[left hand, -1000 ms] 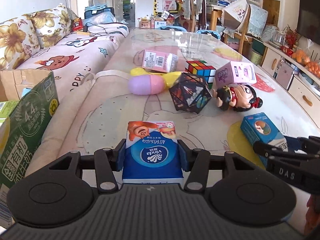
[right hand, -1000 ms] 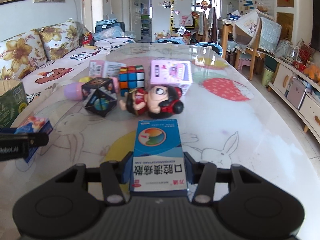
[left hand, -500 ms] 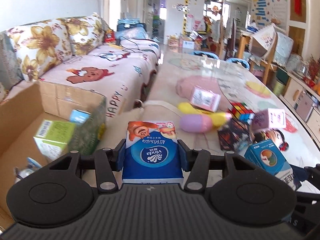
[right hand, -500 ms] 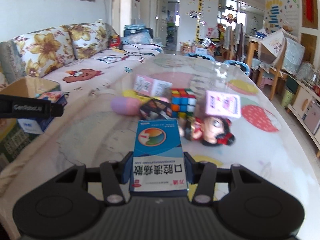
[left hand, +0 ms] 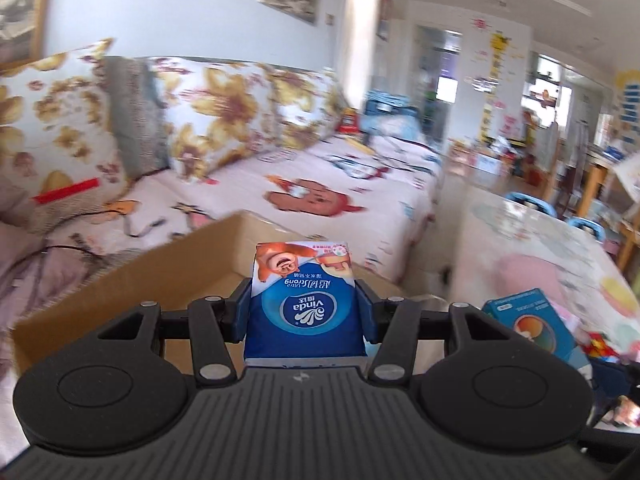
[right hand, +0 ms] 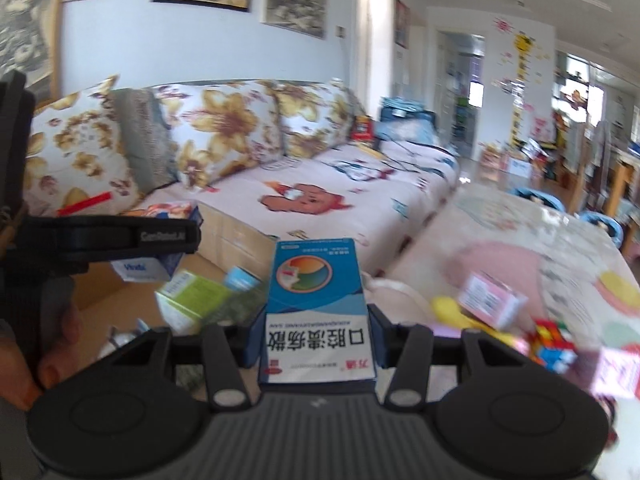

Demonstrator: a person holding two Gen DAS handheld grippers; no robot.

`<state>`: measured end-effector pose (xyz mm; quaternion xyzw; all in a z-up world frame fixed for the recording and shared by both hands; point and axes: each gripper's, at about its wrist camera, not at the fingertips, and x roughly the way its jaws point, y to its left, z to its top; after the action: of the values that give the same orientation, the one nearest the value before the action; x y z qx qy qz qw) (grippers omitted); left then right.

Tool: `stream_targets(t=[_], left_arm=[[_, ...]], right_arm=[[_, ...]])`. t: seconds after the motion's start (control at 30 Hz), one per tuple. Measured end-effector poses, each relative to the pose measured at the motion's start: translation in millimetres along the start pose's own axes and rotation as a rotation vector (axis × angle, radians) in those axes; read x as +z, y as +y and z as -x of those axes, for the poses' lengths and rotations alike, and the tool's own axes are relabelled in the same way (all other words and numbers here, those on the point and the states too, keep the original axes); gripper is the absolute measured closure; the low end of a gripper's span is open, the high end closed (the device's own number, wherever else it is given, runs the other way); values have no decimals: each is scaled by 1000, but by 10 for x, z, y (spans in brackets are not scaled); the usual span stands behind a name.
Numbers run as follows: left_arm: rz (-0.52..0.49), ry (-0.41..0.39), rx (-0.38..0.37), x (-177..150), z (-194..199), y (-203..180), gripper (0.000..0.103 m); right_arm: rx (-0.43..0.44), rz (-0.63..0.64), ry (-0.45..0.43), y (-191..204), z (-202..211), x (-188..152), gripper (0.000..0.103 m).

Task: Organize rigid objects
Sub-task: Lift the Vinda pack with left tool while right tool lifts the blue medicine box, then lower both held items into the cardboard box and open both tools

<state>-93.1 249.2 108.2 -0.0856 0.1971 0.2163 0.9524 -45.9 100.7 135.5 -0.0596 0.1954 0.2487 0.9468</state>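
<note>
Left tool (left hand: 304, 304) is clamped on a blue tissue pack (left hand: 303, 296), pads snug against both its sides, and it hangs over the open cardboard box (left hand: 120, 280) beside the sofa (left hand: 320, 184). Right tool (right hand: 316, 336) is closed tight on a blue medicine box (right hand: 318, 312), poised near the box's edge with the surface (right hand: 520, 240) off to its right.

Risks, as I judge them: both tools are heading for the same box, so they could knock together above it. The tissue pack is soft, so it may sag or slip sideways on release. Let the medicine box go too soon and it lands outside the cardboard wall.

The count: two tools, each with one item. Inside the box, one green carton (right hand: 192, 300) and a small light-blue item I can't identify. On the surface, two pink boxes (right hand: 490, 304), one puzzle cube (right hand: 554, 340) and one yellow item, partly hidden.
</note>
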Motion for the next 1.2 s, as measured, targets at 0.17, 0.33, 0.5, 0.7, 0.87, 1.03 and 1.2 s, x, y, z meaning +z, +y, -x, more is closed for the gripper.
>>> stream_targets(t=[0.17, 0.33, 0.5, 0.7, 0.87, 1.03, 1.2], left_arm=[[59, 2, 196, 82, -114, 135, 39], [159, 73, 274, 128, -173, 322, 39], [198, 88, 295, 148, -39, 355, 39], [213, 92, 315, 154, -30, 335, 20], [224, 96, 295, 150, -15, 324, 6], [217, 105, 263, 145, -17, 301, 5], [206, 113, 237, 145, -38, 291, 5]], right_arm=[[102, 66, -6, 340, -365, 258, 53], [146, 165, 6, 674, -660, 365, 53], [176, 244, 28, 881, -833, 368, 53], [204, 321, 55, 1024, -896, 264, 24], [163, 296, 48, 937, -744, 212, 21], [87, 249, 35, 748, -544, 135, 13], [11, 187, 31, 573, -398, 59, 7]])
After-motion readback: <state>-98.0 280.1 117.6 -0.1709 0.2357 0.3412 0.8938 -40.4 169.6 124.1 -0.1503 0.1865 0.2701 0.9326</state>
